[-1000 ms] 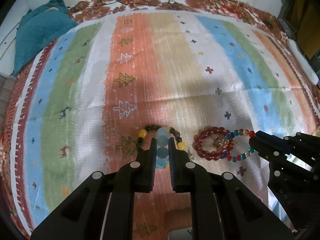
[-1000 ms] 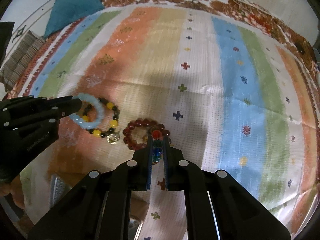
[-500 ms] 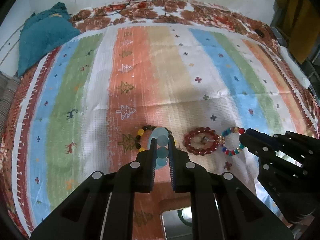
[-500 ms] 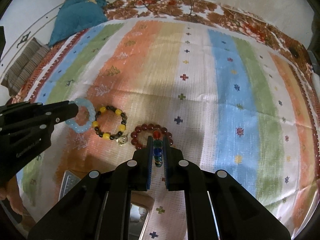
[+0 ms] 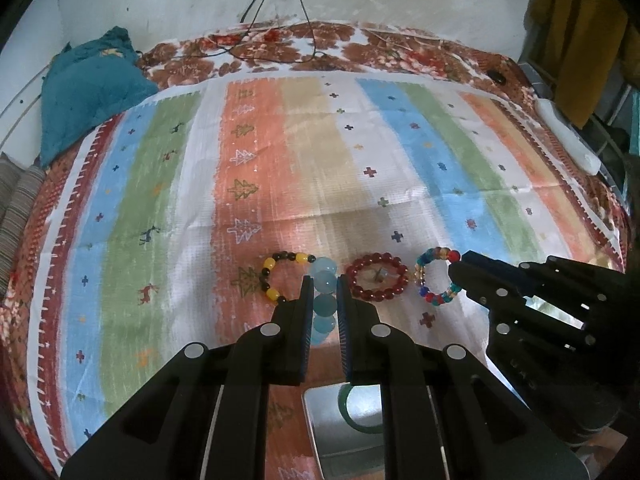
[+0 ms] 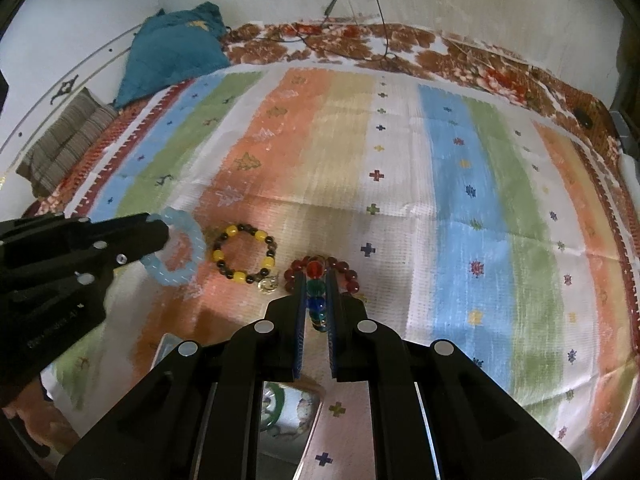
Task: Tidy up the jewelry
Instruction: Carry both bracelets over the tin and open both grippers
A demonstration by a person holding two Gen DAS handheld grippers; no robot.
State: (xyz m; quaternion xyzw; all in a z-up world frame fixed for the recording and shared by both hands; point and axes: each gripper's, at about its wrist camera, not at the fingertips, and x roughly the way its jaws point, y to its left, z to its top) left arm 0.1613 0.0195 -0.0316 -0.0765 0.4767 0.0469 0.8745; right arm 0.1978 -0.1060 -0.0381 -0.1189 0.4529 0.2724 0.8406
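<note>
Fingers of the left gripper (image 5: 322, 292) are clamped on a pale blue bead bracelet (image 5: 323, 300), which hangs in a loop off their tips in the right wrist view; the right gripper (image 6: 315, 294) has its fingers pinched shut on a multicoloured bead bracelet (image 6: 316, 292), whose free loop shows plainly in the left wrist view. Both bracelets look lifted clear of the striped bedspread (image 5: 400, 152), which covers a bed, not a desk. Two bracelets lie on the cloth between the grippers: a yellow and dark bead bracelet (image 6: 243, 254) with a small charm, and just beside it a dark red bead bracelet (image 5: 376, 282). A metal tray (image 5: 344, 428) with a green ring in it sits at the near edge, under both grippers, and is my guess for where the jewelry goes. The grips look thin: each pair of fingers holds only a few round, smooth beads, so a quick swing or tilt could let a bracelet roll out and drop. The dangling loops could also snag the bracelets lying below if carried low, dragging them out of line. With the tray mostly hidden behind the grippers, a release could miss it or clip its rim.
</note>
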